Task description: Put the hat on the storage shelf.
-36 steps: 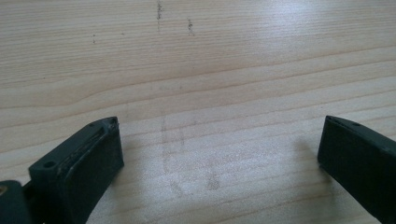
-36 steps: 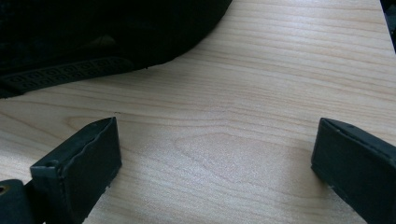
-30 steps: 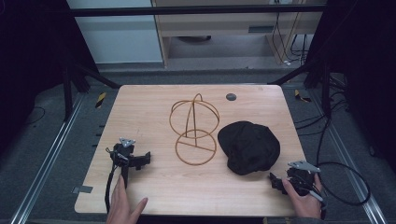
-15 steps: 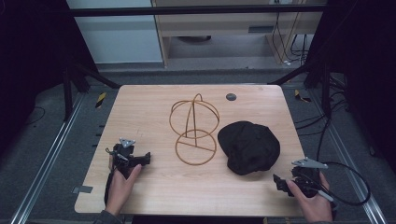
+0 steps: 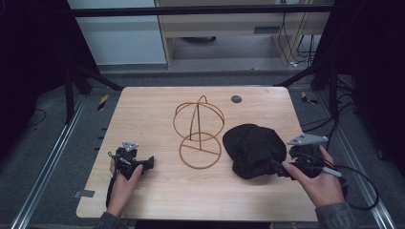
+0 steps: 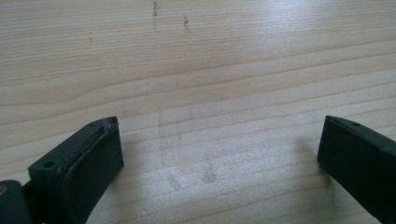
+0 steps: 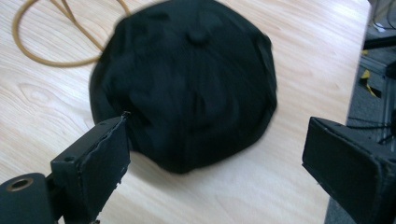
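Right tongs (image 5: 279, 168) held low at the near right of the pale wooden worktop (image 5: 143, 105), jaws spread wide and empty, aimed at the soft black cloth cap (image 5: 253, 149) lying crown-up just ahead of them, likely lining up a grip on its near edge. Cap sits just right of the tan wire hat stand of rings and arched hoops (image 5: 198, 131), probably its destination. Left tongs (image 5: 143, 164) rest near the left edge, jaws also wide, holding nothing, well apart from cap, apparently waiting
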`<state>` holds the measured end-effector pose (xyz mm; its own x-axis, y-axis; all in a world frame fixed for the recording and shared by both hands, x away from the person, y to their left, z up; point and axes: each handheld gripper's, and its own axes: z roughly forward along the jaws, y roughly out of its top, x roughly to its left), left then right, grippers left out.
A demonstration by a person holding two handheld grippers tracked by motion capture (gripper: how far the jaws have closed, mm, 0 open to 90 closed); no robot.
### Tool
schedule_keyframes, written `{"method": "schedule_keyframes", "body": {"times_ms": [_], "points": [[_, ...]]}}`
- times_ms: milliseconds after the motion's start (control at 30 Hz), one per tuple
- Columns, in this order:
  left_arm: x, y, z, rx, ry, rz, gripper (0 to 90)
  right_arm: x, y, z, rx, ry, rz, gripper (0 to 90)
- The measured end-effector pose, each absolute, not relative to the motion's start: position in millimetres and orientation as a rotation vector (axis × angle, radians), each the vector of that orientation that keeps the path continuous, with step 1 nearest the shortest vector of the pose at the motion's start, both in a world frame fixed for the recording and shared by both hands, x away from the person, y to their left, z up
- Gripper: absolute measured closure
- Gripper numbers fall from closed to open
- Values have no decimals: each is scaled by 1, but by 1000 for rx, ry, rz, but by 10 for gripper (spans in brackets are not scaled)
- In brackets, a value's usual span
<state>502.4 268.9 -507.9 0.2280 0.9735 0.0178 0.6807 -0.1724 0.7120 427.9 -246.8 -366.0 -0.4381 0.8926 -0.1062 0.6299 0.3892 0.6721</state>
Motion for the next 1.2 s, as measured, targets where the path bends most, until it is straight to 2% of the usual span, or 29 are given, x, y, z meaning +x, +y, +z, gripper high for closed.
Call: {"method": "schedule_keyframes", "body": {"times_ms": [433,1000,1200], "points": [[501,267,-508,1934,1505,651,0,489,-216,-374,1346,2275,742,71],[501,265,-508,1942,1493,646,0,514,-213,-394,1402,2351,672,38],[501,265,-508,1945,1488,645,0,520,-214,-398,1418,2375,660,59]]}}
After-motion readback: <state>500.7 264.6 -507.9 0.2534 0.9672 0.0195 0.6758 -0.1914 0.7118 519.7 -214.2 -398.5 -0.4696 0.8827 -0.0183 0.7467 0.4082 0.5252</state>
